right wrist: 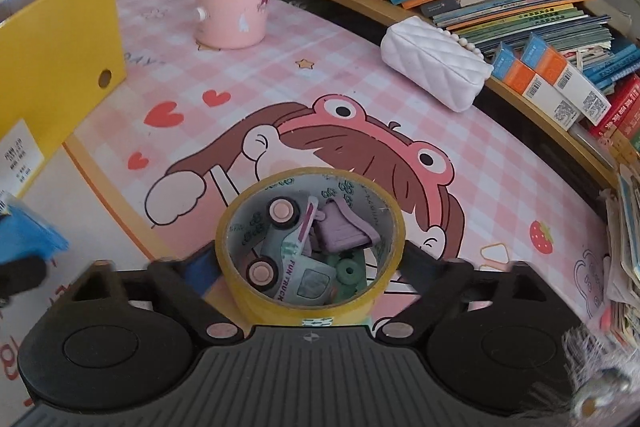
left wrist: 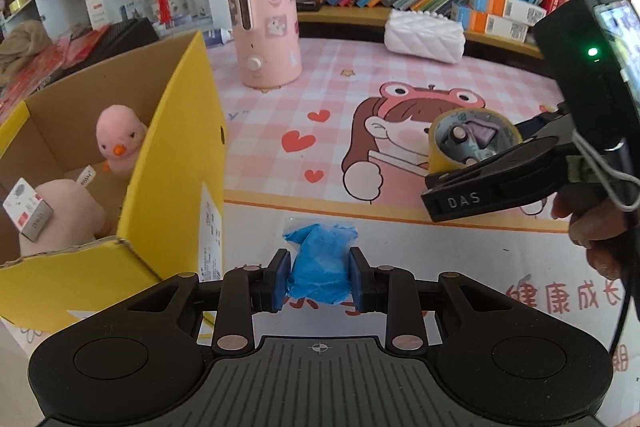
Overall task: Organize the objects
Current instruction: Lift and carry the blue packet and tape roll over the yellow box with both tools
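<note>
Left claw (left wrist: 319, 277) grips blue packet (left wrist: 319, 263); right claw (right wrist: 312, 263) grips tape roll (right wrist: 310, 239).

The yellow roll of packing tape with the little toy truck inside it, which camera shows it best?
The right wrist view. There the yellow roll of packing tape sits centred between the right gripper fingers, its hollow open to view with the toy truck inside. The left wrist view shows it small, side-on, partly hidden by that gripper.

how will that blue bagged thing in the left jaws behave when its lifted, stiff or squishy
The blue bag looks crumpled and pinched where the left gripper squeezes it, so probably soft and floppy. Its clear plastic wrap may be slippery. It seems light for its size, and its lumpy shape is unlikely to roll.
</note>
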`<state>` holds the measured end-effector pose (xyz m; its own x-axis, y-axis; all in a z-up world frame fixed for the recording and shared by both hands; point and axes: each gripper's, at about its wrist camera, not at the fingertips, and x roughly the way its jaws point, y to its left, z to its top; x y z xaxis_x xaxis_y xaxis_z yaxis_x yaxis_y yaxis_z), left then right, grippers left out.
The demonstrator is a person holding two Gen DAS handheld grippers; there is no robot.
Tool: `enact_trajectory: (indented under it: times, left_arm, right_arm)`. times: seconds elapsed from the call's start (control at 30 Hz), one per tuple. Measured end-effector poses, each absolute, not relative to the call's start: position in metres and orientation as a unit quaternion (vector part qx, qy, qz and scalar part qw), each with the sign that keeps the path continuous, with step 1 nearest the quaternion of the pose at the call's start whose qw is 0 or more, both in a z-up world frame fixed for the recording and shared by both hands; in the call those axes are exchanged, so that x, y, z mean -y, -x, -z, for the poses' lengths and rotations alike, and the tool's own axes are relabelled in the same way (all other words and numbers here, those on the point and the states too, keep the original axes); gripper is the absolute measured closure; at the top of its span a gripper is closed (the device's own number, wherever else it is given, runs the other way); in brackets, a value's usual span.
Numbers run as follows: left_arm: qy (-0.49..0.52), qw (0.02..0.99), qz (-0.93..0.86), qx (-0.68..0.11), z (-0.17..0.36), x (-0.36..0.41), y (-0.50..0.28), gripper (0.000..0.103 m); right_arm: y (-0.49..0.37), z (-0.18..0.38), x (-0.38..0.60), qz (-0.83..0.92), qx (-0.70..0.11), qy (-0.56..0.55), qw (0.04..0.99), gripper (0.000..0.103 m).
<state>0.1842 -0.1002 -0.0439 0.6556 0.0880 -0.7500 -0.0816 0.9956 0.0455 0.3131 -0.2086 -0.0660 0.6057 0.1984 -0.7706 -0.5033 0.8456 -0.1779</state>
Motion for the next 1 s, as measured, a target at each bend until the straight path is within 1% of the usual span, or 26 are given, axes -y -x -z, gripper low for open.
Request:
enact_trajectory:
  times: [0.13, 0.27, 0.43, 0.53, 0.7, 1.0]
  left_arm:
    - [-0.002, 0.915, -0.04, -0.402, 0.038, 0.101, -0.178, 0.074]
    - [0.007, 0.919, -0.031, -0.393, 0.032, 0.099, -0.171, 0.074]
    - [0.015, 0.925, -0.013, -0.38, 0.023, 0.097, -0.159, 0.074]
    - [0.018, 0.928, -0.003, -0.372, 0.017, 0.093, -0.152, 0.074]
    - [0.024, 0.933, 0.014, -0.359, 0.008, 0.083, -0.133, 0.074]
    - [0.026, 0.94, 0.03, -0.339, -0.004, 0.053, -0.096, 0.074]
  right_arm:
    - [-0.303, 0.055, 0.214, -0.201, -0.375, 0.17, 0.889, 0.015]
    - [-0.283, 0.031, 0.221, -0.201, -0.333, 0.145, 0.91, 0.015]
    - [-0.255, -0.001, 0.233, -0.185, -0.303, 0.101, 0.93, 0.015]
    - [-0.236, -0.014, 0.243, -0.164, -0.301, 0.068, 0.937, 0.015]
    - [-0.202, -0.021, 0.252, -0.121, -0.315, 0.029, 0.941, 0.015]
    - [-0.14, -0.018, 0.234, -0.082, -0.336, 0.008, 0.938, 0.015]
